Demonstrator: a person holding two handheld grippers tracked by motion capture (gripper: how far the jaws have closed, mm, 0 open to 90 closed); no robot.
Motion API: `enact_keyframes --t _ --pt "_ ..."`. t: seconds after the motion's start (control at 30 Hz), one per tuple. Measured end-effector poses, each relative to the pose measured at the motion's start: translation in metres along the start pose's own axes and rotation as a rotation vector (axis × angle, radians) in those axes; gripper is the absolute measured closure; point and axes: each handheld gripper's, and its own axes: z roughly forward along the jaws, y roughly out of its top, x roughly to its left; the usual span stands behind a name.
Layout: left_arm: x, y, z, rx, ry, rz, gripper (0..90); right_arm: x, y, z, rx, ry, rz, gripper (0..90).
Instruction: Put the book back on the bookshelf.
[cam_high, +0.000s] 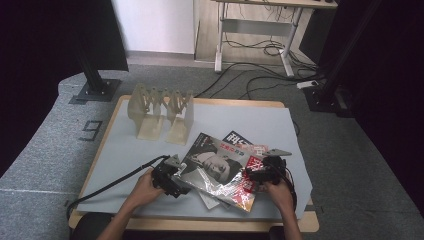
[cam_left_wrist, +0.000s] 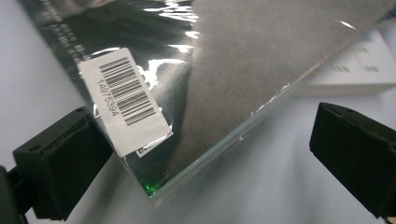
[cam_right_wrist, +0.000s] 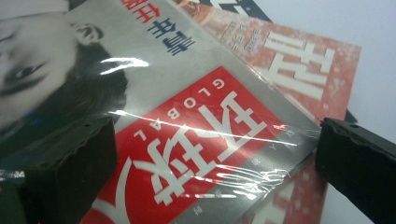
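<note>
Plastic-wrapped and glossy, the top magazine lay on a loose pile of magazines at the near right of the grey worktop; its cover showed a portrait and a red title block, and the film caught the light. The left hand-held gripper sat at its near-left corner; in the left gripper view the jaws stood apart, one on either side of the corner that bore a white barcode sticker, with that corner seemingly lifted a little off the worktop; nothing was clamped. The right hand-held gripper was at the right edge of the same magazine; its jaws also stood apart, one over the cover and one beyond the edge, over the red magazine beneath. At the far left of the worktop stood an empty translucent file rack, well apart from the pile.

The step in hand looked like taking hold of the top magazine by two edges; the next move would call for closing both pairs of jaws on the wrapped edge only, without pinching the copy underneath, since the slick film could slip; then lifting it level toward the rack.
</note>
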Motion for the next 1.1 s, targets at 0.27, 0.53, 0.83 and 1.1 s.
enact_keyframes --t 0.27,0.53,0.83,1.1 --pt "-0.015 -0.006 0.003 0.028 -0.055 0.015 0.0 -0.002 0.016 0.016 0.006 0.007 -0.021 0.0" --pt "-0.003 -0.001 -0.008 -0.021 -0.002 -0.012 0.0 -0.003 0.021 0.018 0.006 0.009 -0.022 2.3" --pt "0.021 0.008 -0.009 -0.077 -0.022 -0.093 2.1 0.008 -0.005 -0.009 0.015 0.028 -0.016 3.5" --pt "0.01 0.021 -0.002 -0.051 -0.013 -0.035 1.6 0.026 -0.014 -0.017 0.017 0.065 -0.034 4.6"
